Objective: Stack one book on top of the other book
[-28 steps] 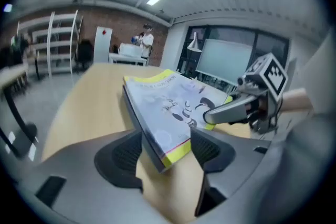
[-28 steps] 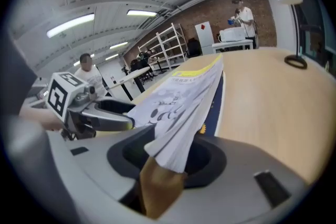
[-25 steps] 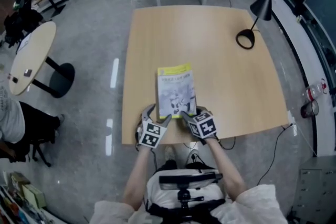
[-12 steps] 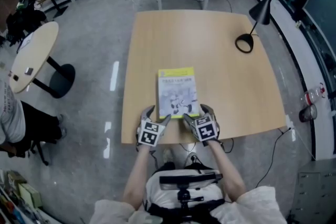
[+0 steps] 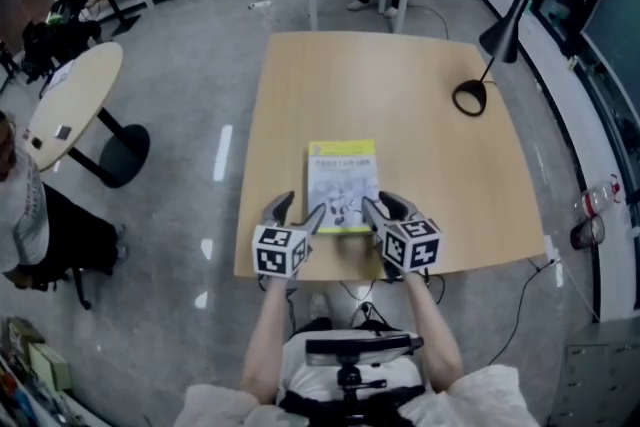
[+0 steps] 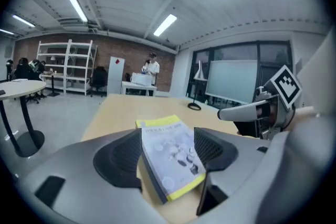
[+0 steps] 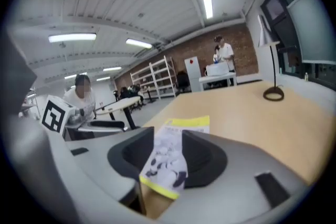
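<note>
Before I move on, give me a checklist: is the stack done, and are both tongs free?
1. Book lying cover up on the table: ok.
2. Second book under it: cannot tell. The head view shows one cover only; the left gripper view shows a thick dark side edge.
3. Left tongs free: ok. Jaws apart above the book's near corner, no pad pressing on it.
4. Right tongs free: ok. Jaws closing, with the book in line between them but nothing gripped.
5. Lamp clear of the book: ok, it stands at the far corner.
</note>
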The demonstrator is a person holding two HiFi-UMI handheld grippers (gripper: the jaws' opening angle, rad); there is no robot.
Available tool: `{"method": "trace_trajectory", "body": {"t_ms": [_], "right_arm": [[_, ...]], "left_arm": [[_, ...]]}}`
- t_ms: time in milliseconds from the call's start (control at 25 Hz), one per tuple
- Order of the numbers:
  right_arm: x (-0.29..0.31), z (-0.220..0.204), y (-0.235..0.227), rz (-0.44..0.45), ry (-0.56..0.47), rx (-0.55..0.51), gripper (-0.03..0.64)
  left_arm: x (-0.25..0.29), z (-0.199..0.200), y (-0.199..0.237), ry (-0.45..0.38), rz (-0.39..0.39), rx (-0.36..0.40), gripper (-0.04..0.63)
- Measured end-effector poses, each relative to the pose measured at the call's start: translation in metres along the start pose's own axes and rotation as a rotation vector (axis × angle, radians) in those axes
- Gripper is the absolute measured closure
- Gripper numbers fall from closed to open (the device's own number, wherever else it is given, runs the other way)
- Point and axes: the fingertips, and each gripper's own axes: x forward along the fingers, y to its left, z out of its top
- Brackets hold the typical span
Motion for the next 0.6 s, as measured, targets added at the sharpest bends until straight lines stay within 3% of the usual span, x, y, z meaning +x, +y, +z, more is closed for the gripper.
{"method": "trace_trajectory", "body": {"t_ms": [40,120,200,320,440,600], "right_arm": [[-0.008,0.023,0.004,-0.013,-0.074,-0.015,0.47],[-0.026,0.067,0.013,-0.035,-0.2,-0.057,0.533],[-0.044,0.103,0.021,-0.017,-0.296,-0.045,0.595],[-0.061,0.137,0.026,0.038,-0.386,0.03,0.597],[-0.066,0.144,0.023,0.026,-0.413,0.025,0.606],[-0.077,0.136,0.022,0.012,-0.458,0.045,0.617]], "left_arm": [[-0.007,0.02,0.0,-0.06,0.017,0.009,0.288],[-0.028,0.063,0.003,-0.211,0.073,0.059,0.395],[-0.054,0.104,0.007,-0.363,0.138,0.114,0.563],[-0.078,0.147,0.01,-0.491,0.175,0.143,0.58],[-0.082,0.159,0.011,-0.51,0.16,0.12,0.58],[-0.093,0.149,0.005,-0.531,0.204,0.173,0.581]]}}
